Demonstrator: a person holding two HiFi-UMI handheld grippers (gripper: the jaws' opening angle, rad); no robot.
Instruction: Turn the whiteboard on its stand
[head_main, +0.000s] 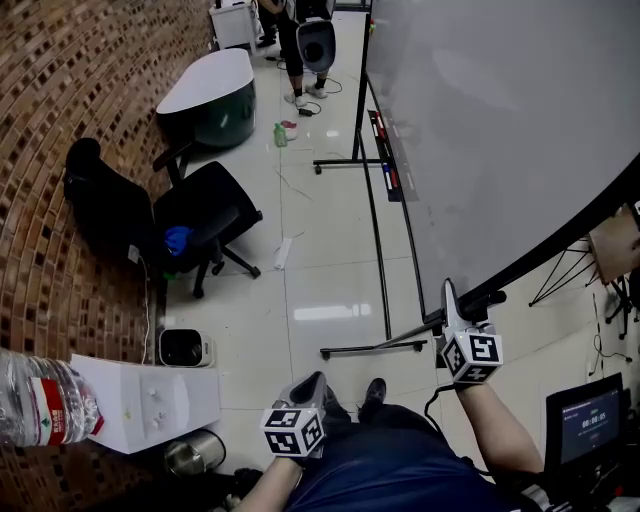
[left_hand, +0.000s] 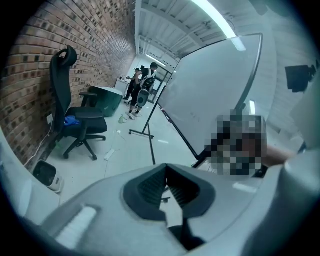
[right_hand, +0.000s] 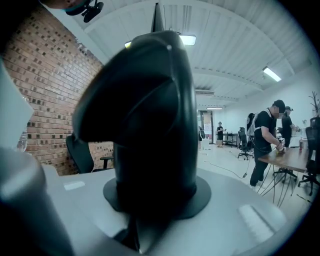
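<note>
The big whiteboard (head_main: 500, 120) hangs tilted in its black stand (head_main: 385, 260), whose feet rest on the pale floor. At the frame's near side a black locking knob (head_main: 484, 299) sticks out. My right gripper (head_main: 450, 300) reaches up to it, and in the right gripper view the knob (right_hand: 145, 115) fills the space between the jaws, which are shut on it. My left gripper (head_main: 308, 385) hangs low over my lap, clear of the board, its ribbed pads (left_hand: 150, 187) meeting at the tips with nothing held. The left gripper view shows the whiteboard (left_hand: 210, 95) from its side.
A black office chair (head_main: 190, 225) and a rounded table (head_main: 210, 90) stand along the brick wall on the left. A water bottle (head_main: 40, 405), a white box (head_main: 150, 400) and a metal cup (head_main: 195, 452) sit near me. People (head_main: 295, 50) stand at the back. A screen (head_main: 585, 420) glows lower right.
</note>
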